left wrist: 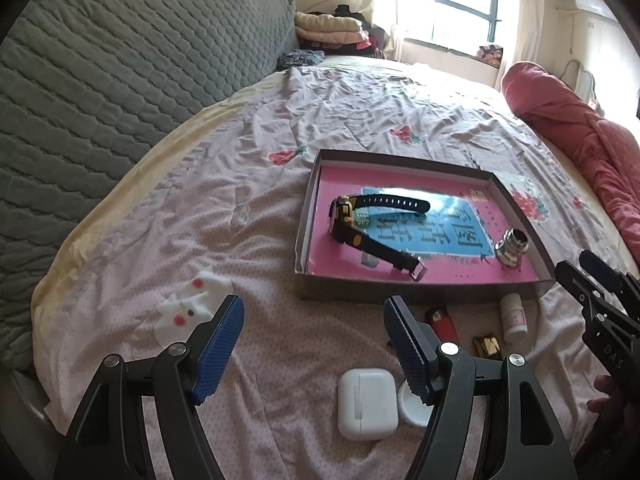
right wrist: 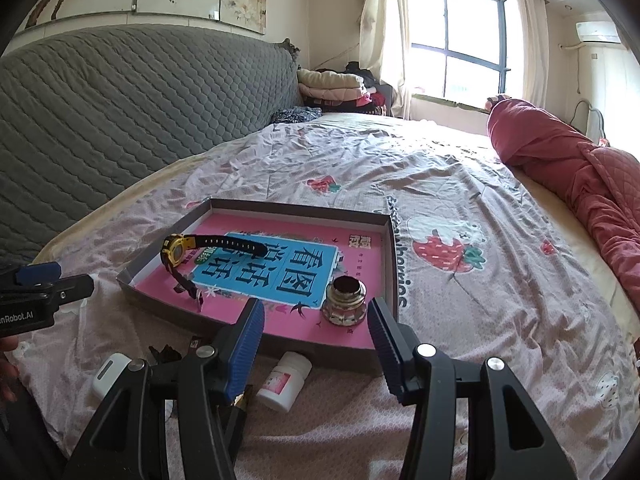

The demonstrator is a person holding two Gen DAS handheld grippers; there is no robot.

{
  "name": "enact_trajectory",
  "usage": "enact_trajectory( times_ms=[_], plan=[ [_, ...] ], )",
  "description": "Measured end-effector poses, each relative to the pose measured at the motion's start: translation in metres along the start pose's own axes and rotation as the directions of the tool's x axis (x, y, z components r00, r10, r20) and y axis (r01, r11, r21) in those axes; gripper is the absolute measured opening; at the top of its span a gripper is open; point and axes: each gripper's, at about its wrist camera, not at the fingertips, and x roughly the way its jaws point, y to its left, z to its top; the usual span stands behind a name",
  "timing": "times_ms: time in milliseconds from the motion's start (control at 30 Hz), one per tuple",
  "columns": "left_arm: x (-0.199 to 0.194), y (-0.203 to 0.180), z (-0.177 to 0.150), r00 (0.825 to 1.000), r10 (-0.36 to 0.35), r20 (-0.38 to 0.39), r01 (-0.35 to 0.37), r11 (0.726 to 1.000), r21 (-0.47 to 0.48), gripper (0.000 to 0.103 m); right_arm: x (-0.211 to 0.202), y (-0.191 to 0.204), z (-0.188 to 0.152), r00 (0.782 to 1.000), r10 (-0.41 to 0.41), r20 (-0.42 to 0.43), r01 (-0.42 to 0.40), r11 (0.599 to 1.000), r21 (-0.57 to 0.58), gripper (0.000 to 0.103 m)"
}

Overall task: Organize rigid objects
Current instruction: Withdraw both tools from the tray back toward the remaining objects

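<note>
A shallow cardboard tray (left wrist: pixel 404 293) lined with a pink and blue book lies on the bed. In it are a black and yellow wristwatch (left wrist: pixel 360 220) and a shiny metal fitting (left wrist: pixel 514 246). In front of the tray lie a white earbud case (left wrist: pixel 366 404), a round white lid (left wrist: pixel 414 406), a red lighter (left wrist: pixel 444 320), a small gold item (left wrist: pixel 488 346) and a white pill bottle (left wrist: pixel 514 316). My left gripper (left wrist: pixel 314 312) hangs open above the earbud case, holding nothing. My right gripper (right wrist: pixel 316 312) stands open over the tray's near edge, the metal fitting (right wrist: pixel 346 300) just beyond it and the bottle (right wrist: pixel 284 380) below.
A white fabric piece with red dots (left wrist: pixel 188 308) lies left of my left gripper. A grey quilted headboard (left wrist: pixel 120 80) runs along the left and a red quilt (right wrist: pixel 580 168) lies at the right. Folded clothes (right wrist: pixel 332 84) are stacked by the window.
</note>
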Motion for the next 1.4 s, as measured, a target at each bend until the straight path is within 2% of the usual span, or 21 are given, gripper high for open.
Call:
enact_trajectory(
  times_ms=[833,1400],
  plan=[
    [0.002,-0.014,-0.043,0.992,0.004,-0.126,0.011,0.994,0.112,0.074,-0.01,0.004,-0.018,0.999,-0.008,-0.04,0.007,1.0,-0.006,0.053],
    [0.006,-0.021,-0.062,0.977,-0.027,-0.211,0.056,0.99,0.132,0.074,-0.015,0.005,-0.023,0.999,-0.008,-0.052,0.008,1.0,-0.007,0.053]
  ],
)
